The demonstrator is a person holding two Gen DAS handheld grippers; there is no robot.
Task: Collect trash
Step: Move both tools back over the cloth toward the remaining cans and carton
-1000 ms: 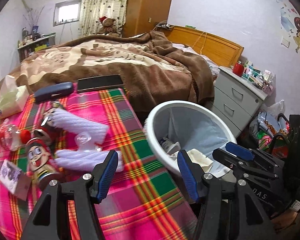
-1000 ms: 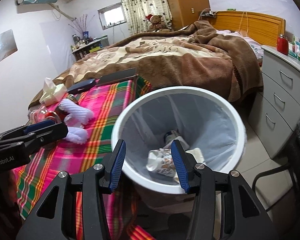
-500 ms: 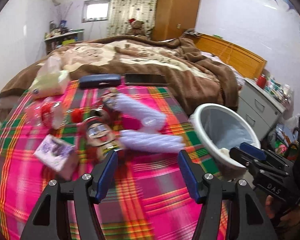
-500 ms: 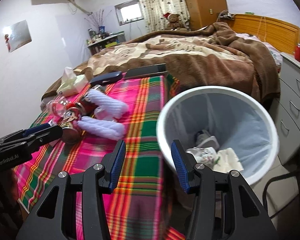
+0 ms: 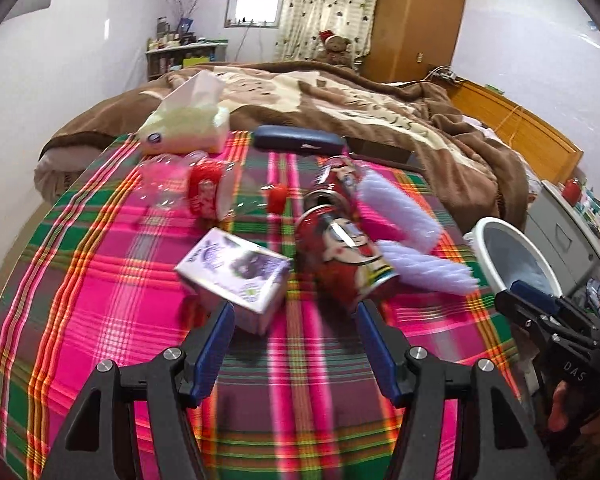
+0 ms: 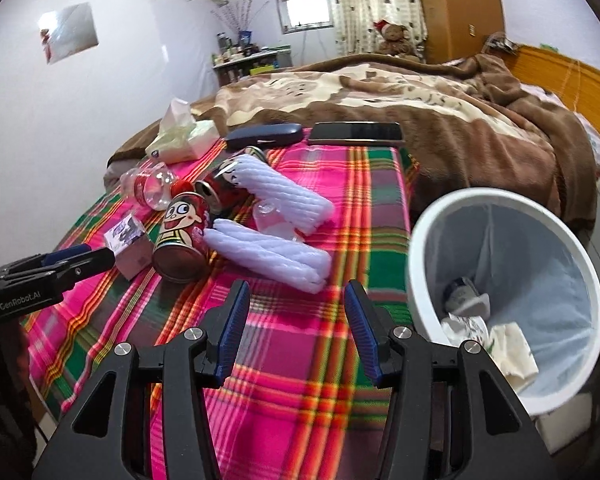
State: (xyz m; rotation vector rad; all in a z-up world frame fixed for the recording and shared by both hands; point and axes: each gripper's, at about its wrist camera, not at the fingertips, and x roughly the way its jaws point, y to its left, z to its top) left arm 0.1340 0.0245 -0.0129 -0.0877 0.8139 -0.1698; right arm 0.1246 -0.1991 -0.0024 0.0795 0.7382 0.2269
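Trash-strewn plaid tablecloth (image 6: 300, 360)

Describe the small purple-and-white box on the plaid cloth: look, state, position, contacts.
The small box is a white carton, cardboard by the look of it, printed with purple pictures. It looks closed and rests tilted on the plaid cloth. It sits just ahead of the open left gripper, nearer its left finger, not between the pads. A red cartoon can lies at its right, close or touching; blur leaves that unclear. In the right wrist view the left gripper's tip partly hides it.
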